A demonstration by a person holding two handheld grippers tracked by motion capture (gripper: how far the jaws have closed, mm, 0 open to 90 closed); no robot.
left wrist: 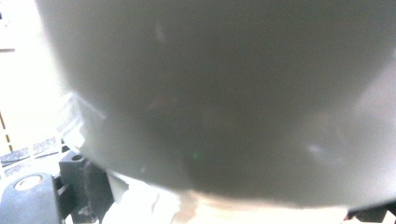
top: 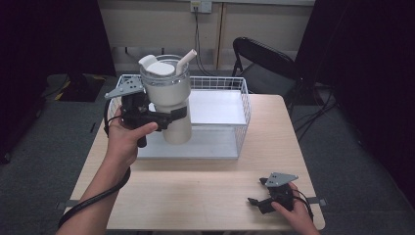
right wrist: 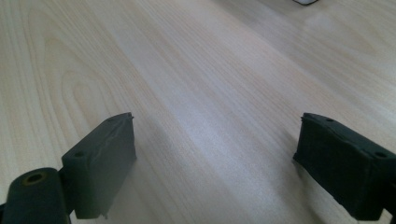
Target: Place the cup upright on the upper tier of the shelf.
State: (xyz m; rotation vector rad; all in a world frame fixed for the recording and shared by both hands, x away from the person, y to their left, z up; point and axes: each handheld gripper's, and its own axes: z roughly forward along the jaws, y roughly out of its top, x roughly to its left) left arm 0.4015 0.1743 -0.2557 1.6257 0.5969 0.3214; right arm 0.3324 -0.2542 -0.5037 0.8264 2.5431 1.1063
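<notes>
1. Tall cream-white plastic tumbler with clear lid and bent straw (top: 169, 98): gripped mid-body, upright, above white wire basket (top: 234, 117), likely to avoid spilling.
2. Left gripper (top: 172, 114): clamped around tumbler.
3. Right gripper (top: 256, 201): jaws wide apart, empty, resting on light wooden table (top: 205, 191).

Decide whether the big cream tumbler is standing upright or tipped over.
Upright. The tumbler has its lidded mouth uppermost and its narrow base pointing down over the wire basket, held at its side by the left tongs.

Black tongs (top: 262, 196) with grey three-cornered plates, black trailing cables, bare forearms.
</notes>
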